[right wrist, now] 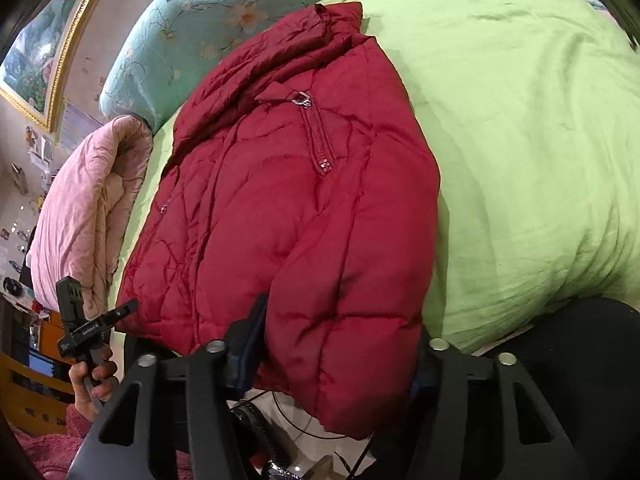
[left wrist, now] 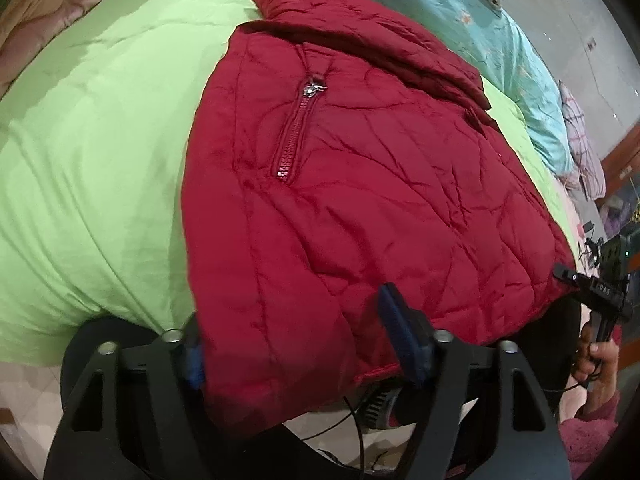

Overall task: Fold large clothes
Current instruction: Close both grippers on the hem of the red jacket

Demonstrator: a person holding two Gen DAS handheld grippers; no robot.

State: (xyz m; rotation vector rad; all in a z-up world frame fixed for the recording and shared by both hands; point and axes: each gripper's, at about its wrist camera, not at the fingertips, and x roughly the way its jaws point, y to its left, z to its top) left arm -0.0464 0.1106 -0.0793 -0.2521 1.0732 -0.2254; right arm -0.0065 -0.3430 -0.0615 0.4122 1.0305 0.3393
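A red quilted jacket (left wrist: 360, 184) lies on the light green bedspread (left wrist: 92, 152), collar far, hem hanging over the near bed edge. It has a zipped pocket (left wrist: 298, 128). My left gripper (left wrist: 296, 344) straddles the hem, jaws wide, with the fabric between its blue pads (left wrist: 400, 332). In the right wrist view the jacket (right wrist: 288, 216) fills the middle; my right gripper (right wrist: 336, 356) likewise has the hem corner between its spread fingers (right wrist: 248, 336). Each view shows the other gripper at its edge: the right one (left wrist: 592, 292) and the left one (right wrist: 92, 324).
A teal floral quilt (left wrist: 480, 20) lies beyond the jacket. A pink folded quilt (right wrist: 84, 216) sits at the bed's side. The green bedspread (right wrist: 540, 140) spreads wide beside the jacket. Cables and floor (left wrist: 352, 432) show below the bed edge.
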